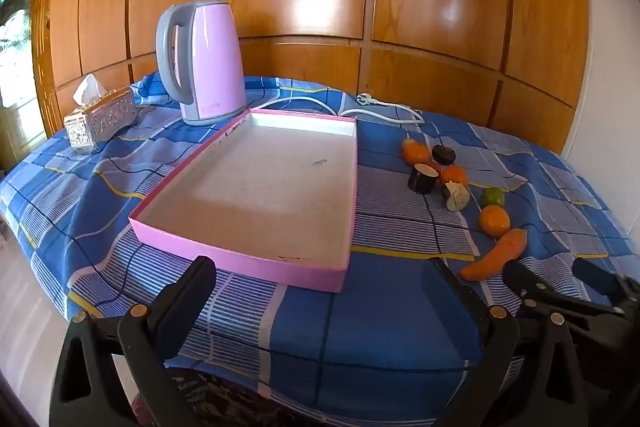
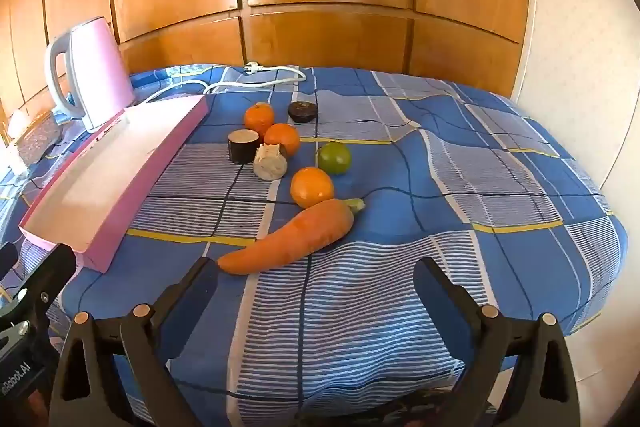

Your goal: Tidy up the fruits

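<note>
Fingers of both grippers spread wide, empty; smooth orange carrot lies near round oranges.

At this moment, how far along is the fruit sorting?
Done: nothing; the pink tray holds no fruit. In hand: nothing; the left gripper and right gripper are both open. Left: the carrot, three oranges, the lime and the three cut chunks all lie on the blue cloth beside the tray.
</note>
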A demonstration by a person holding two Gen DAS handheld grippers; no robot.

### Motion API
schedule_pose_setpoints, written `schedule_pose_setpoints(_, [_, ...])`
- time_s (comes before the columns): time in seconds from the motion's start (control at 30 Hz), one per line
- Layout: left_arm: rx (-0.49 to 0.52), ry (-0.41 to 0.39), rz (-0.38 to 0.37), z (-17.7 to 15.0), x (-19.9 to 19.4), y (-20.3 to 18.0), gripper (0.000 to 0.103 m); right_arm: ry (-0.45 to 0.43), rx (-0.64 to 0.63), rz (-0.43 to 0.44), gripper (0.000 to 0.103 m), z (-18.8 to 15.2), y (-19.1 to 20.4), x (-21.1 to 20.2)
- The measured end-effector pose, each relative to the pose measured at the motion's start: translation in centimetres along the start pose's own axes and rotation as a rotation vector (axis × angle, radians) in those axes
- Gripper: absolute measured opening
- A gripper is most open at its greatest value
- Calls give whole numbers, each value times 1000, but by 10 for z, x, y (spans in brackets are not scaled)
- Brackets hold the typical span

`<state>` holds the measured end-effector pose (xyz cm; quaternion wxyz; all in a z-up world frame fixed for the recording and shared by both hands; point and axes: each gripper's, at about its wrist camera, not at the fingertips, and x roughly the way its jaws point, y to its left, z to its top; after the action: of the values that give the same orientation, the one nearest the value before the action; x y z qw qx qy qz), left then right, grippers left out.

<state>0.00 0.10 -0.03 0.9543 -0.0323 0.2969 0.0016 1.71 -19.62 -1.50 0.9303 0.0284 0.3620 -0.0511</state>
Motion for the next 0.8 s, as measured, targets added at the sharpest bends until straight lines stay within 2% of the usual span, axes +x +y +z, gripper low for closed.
schedule_pose_setpoints(0.13, [-4, 6, 26, -2, 3, 0, 103, 2, -16, -3, 100, 3, -7, 4])
schedule_pose_setpoints(0.37, [-77, 33, 7, -1, 6, 11, 103, -11, -36, -19, 100, -7, 21, 9])
schedule_pose_setpoints(0.43, [-74, 29, 8, -2, 5, 10, 103, -3, -34, 0, 100, -2, 11, 6])
schedule_pose_setpoints(0.8, [-82, 22, 0, -2, -4, 12, 103, -30, -37, 10, 100, -2, 9, -6])
